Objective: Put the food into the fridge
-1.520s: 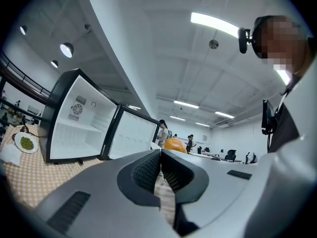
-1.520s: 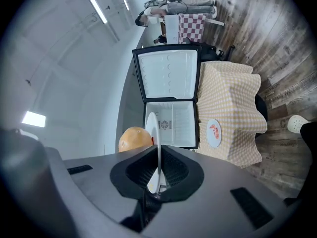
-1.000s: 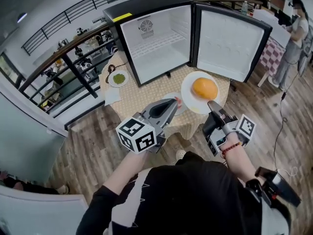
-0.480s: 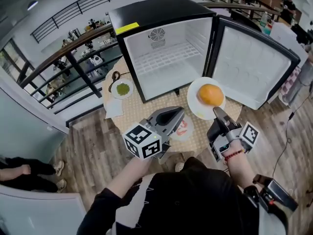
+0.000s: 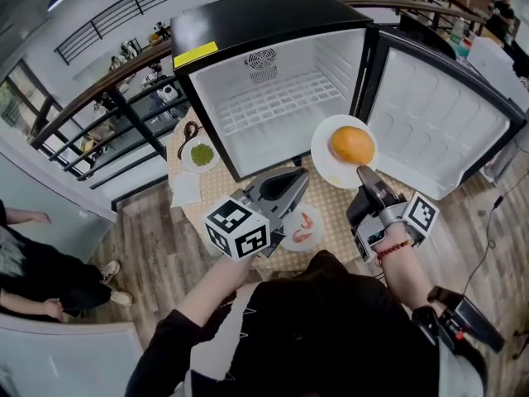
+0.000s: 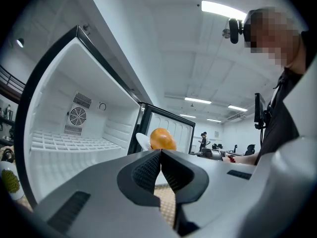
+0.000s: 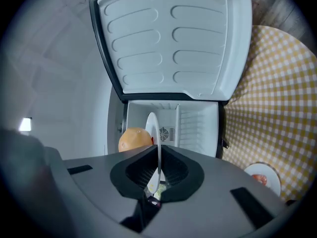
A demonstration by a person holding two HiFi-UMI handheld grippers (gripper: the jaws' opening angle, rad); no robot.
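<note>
One small white saucer of green food (image 5: 199,154): far left on the round table with yellow checked cloth (image 5: 331,209).
Fridge: black box fridge with white inside (image 5: 273,98), at the far side of the table, standing open.
Left claw (image 5: 302,176): mine, pressed together, nothing in it.
Shrimp: small white saucer of pink shrimp (image 5: 302,227), near me, just right of my left claw.
Orange round fruit (image 5: 352,145): on a white round plate (image 5: 326,168), raised before the open fridge, not yet inside.
Right claw (image 5: 362,172): mine, pinching that plate's near rim.
Door (image 5: 438,122): swung wide, far right.
</note>
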